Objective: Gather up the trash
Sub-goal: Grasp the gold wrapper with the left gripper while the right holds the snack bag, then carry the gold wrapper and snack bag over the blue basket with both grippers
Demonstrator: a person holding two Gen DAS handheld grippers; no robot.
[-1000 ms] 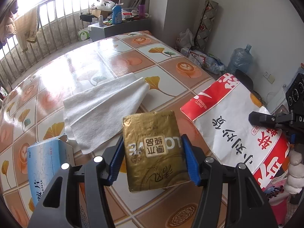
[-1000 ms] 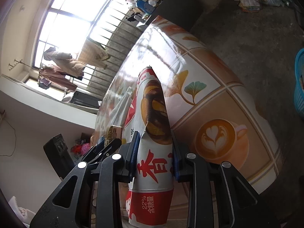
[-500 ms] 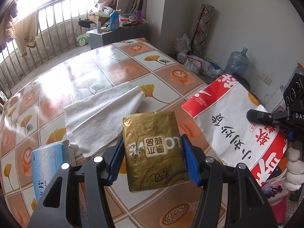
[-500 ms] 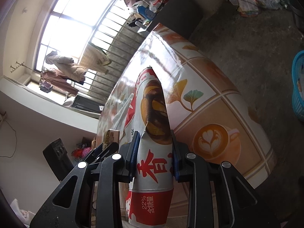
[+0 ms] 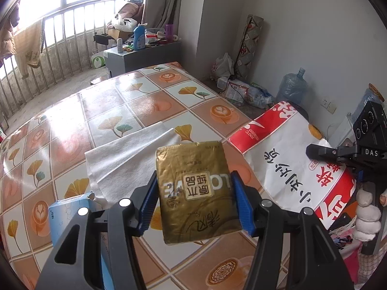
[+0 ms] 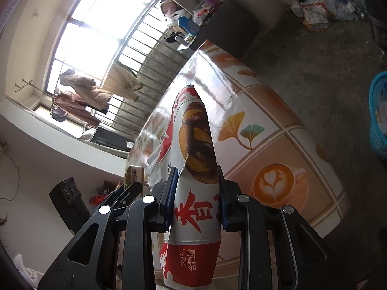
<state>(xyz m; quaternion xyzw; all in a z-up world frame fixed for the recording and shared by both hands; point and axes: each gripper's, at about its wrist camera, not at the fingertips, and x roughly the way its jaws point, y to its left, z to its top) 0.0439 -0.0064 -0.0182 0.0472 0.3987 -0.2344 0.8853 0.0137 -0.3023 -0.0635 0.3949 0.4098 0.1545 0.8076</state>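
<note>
Right now your left gripper (image 5: 194,200) clamps a gold foil packet (image 5: 194,191) by its two side edges, holding it up over the patterned table (image 5: 135,101). Your right gripper (image 6: 196,197) is pinched tight on a red-and-white paper bag (image 6: 197,169), which reaches from the table's near right edge out past it; in the left view the same bag (image 5: 287,164) lies just right of the packet. Under and behind the packet, a white cloth (image 5: 125,154) is spread flat on the table. A blue tissue box (image 5: 66,215) sits near the left fingers, beside the cloth's near corner. On the floor to your right stands a blue basket (image 6: 378,118).
</note>
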